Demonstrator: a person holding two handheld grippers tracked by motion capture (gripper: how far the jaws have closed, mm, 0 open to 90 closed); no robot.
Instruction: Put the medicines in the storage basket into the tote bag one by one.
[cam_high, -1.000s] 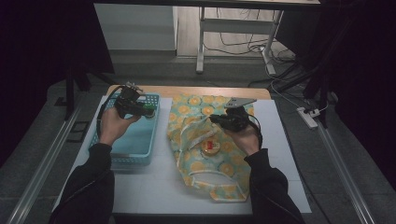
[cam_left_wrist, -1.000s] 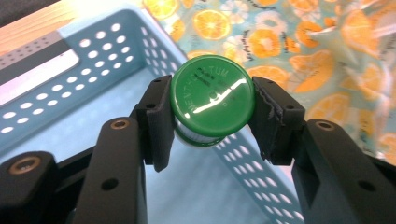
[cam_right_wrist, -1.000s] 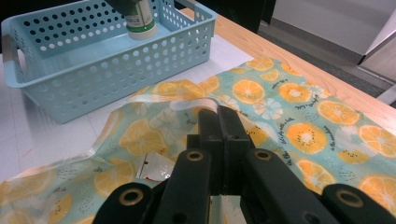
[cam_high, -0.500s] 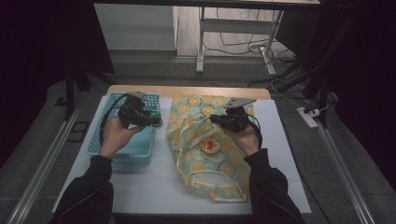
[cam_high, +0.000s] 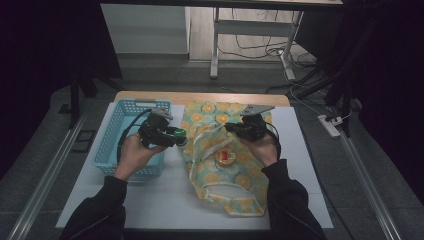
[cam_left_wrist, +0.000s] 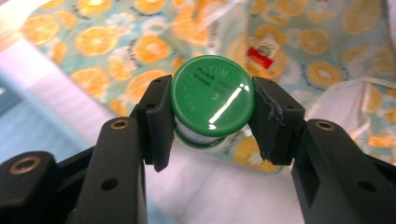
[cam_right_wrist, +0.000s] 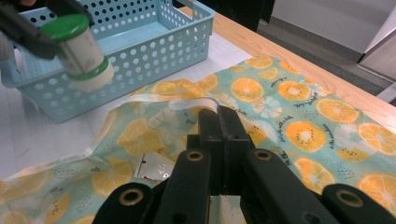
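Note:
A small white jar with a green lid (cam_left_wrist: 212, 95) is clamped between the jaws of my left gripper (cam_left_wrist: 212, 116). From above, the jar (cam_high: 178, 134) and left gripper (cam_high: 176, 137) hang over the gap between the blue basket (cam_high: 111, 150) and the orange-print cloth bag (cam_high: 235, 175). In the right gripper view the jar (cam_right_wrist: 79, 46) floats in front of the basket (cam_right_wrist: 154, 51). My right gripper (cam_high: 234, 128) is shut on the bag's white-trimmed rim (cam_right_wrist: 205, 103) and holds it up off the table. A small red and yellow packet (cam_high: 225, 158) lies on the bag.
A white mat (cam_high: 165, 200) covers the wooden table (cam_high: 200, 96). The basket stands at the left, the bag fills the middle. Beyond the table are desk legs and cables on the floor (cam_high: 260, 50), and a power strip (cam_high: 330, 125) at the right.
My left gripper has carried the jar rightward, from above the basket to the bag's left edge. The right gripper and the bag have stayed put.

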